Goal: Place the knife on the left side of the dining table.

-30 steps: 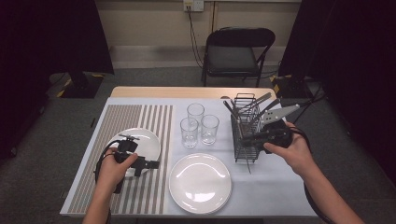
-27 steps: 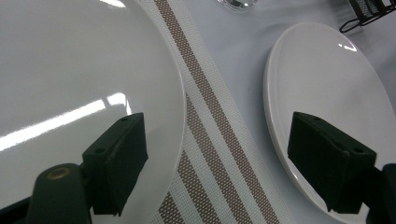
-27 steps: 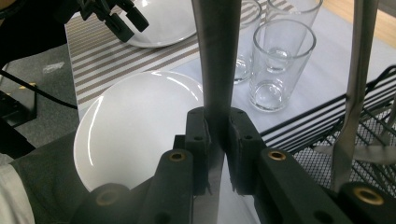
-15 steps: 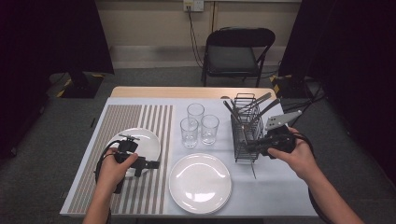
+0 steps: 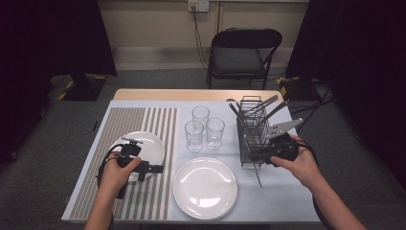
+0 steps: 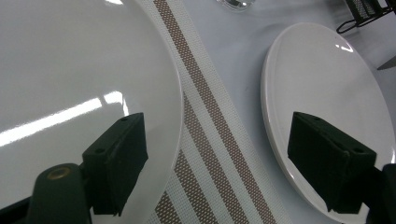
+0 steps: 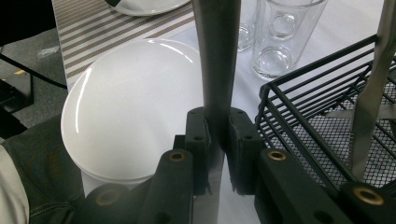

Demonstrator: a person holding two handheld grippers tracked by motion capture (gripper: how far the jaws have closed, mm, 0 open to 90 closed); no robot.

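Observation:
My right gripper [image 5: 257, 156] is shut on a flat grey metal utensil [image 7: 217, 56] beside the near left corner of the black wire caddy [image 5: 253, 132]. In the right gripper view the utensil runs up from between the pads, and its other end [image 5: 257, 176] hangs toward the table in the high view. My left gripper [image 5: 152, 168] stands open and holds nothing. One of its jaws lies over the small white plate [image 6: 70, 70], the other over the large white plate [image 6: 322, 79], with the striped mat [image 6: 205, 107] between them.
Three empty glasses [image 5: 203, 127] stand in the middle, behind the large plate [image 5: 205, 188]. The caddy holds several more utensils [image 5: 268, 108]. A folding chair [image 5: 242, 55] stands beyond the far edge of the table.
My right hand has shifted a little toward the near side of the table with the utensil in its grip. The left hand has stayed put.

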